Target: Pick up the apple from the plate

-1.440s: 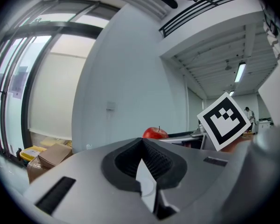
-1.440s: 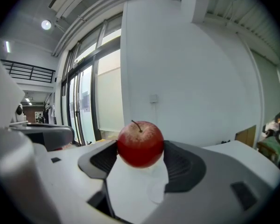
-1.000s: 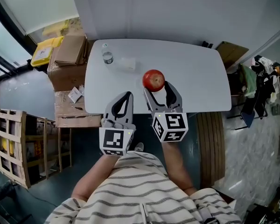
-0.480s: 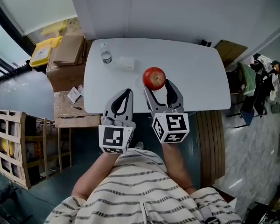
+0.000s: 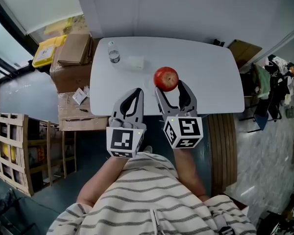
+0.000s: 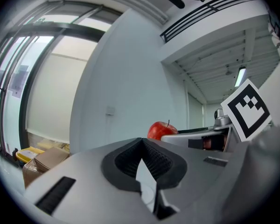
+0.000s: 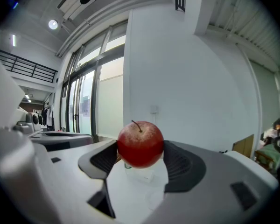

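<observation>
A red apple point(image 5: 166, 78) with a short stem sits between the fingertips of my right gripper point(image 5: 171, 86), which is shut on it over the front part of the white table point(image 5: 210, 67). In the right gripper view the apple point(image 7: 140, 143) fills the gap between the ribbed pads, clear of the tabletop. My left gripper point(image 5: 134, 92) hovers at the table's front edge, just left of the right one, shut with nothing in it. The left gripper view shows the apple point(image 6: 162, 129) beyond its closed tips point(image 6: 141, 141). No plate is in view.
A small water bottle point(image 5: 113, 56) and a pale clear object point(image 5: 135, 62) stand at the table's back left. Cardboard boxes point(image 5: 73, 50) pile up left of the table, with a wooden crate point(image 5: 10, 151) nearer. A wooden bench point(image 5: 219, 146) lies at the right.
Both grippers have drifted slightly right and farther over the table. The apple has stayed in the right gripper throughout. The left gripper has stayed shut.
</observation>
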Motion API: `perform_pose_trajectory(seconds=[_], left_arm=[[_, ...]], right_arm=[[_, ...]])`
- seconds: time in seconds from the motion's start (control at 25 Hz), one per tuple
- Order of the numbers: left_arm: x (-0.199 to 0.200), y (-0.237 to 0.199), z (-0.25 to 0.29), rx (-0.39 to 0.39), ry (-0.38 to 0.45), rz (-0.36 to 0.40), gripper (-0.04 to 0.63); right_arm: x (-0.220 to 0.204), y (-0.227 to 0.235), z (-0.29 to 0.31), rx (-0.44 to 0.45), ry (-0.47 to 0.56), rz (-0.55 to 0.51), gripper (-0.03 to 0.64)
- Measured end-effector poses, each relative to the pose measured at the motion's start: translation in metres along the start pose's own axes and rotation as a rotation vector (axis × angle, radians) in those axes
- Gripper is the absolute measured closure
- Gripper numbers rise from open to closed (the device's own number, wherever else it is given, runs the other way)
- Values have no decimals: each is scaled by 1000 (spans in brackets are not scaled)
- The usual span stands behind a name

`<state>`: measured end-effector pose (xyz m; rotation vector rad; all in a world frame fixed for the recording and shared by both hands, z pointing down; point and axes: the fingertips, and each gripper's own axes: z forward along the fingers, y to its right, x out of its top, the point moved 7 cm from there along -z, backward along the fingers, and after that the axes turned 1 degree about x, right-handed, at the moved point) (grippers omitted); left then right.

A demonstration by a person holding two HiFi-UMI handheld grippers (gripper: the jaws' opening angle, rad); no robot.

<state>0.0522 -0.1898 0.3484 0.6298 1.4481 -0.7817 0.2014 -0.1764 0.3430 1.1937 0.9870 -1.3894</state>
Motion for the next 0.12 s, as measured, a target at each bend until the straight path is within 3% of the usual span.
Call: perform_pose_trajectory(seconds=[0.12], left_arm=[[2, 1, 3, -6, 4, 4, 591]], right_arm=[[2, 1, 0, -9, 9, -2, 290]])
